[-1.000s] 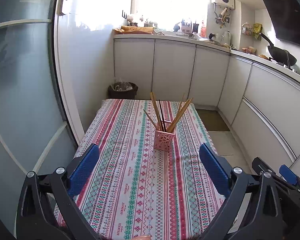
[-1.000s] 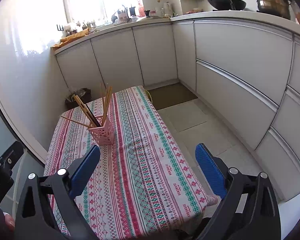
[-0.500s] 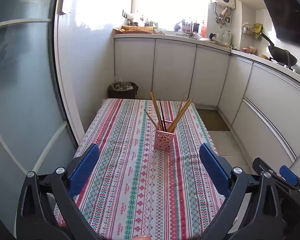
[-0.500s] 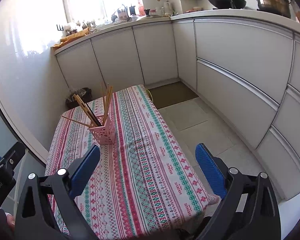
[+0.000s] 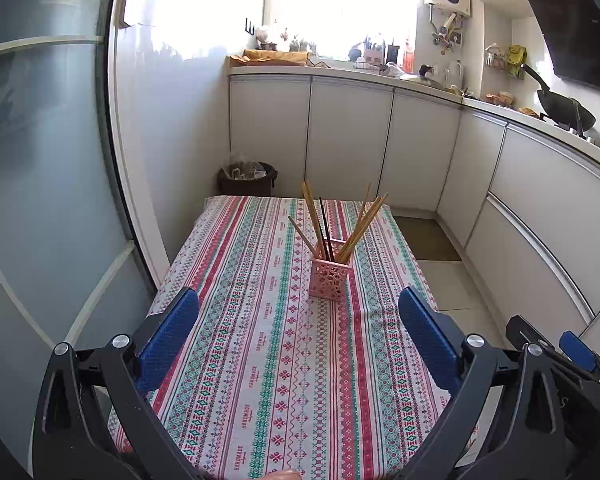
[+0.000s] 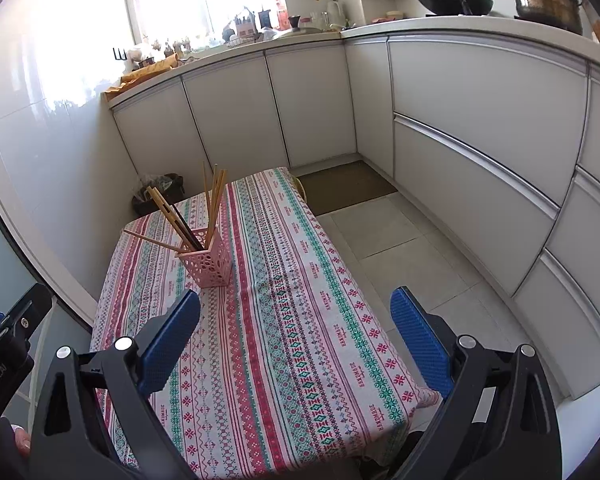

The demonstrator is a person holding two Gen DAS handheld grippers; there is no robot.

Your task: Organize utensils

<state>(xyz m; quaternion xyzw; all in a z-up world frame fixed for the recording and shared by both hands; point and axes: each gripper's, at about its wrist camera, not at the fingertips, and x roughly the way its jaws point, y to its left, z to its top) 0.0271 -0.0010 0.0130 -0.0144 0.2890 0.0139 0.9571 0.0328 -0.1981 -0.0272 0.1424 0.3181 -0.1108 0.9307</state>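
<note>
**Both tools idle; nothing has shifted**

Across the last second the scene is all but unchanged: the left tool (image 5: 298, 320) and the right tool (image 6: 296, 324) both hang spread wide with nothing between their blue pads, pulled back over the near end of the surface (image 5: 268, 380). The pink holder (image 5: 329, 278) stands upright ahead of the left tool, roughly on its centre line and well apart from its fingertips; from the right tool it sits ahead and off to the left, beyond the left pad. The chopsticks (image 5: 342, 224) are all in the holder, fanned out and leaning against its rim (one dark pair among the pale wooden ones). No loose utensil shows on the striped cloth. With both tools withdrawn, empty and barely drifting, I judge the sorting finished, or at least at a pause, with nothing left in view to collect.
</note>
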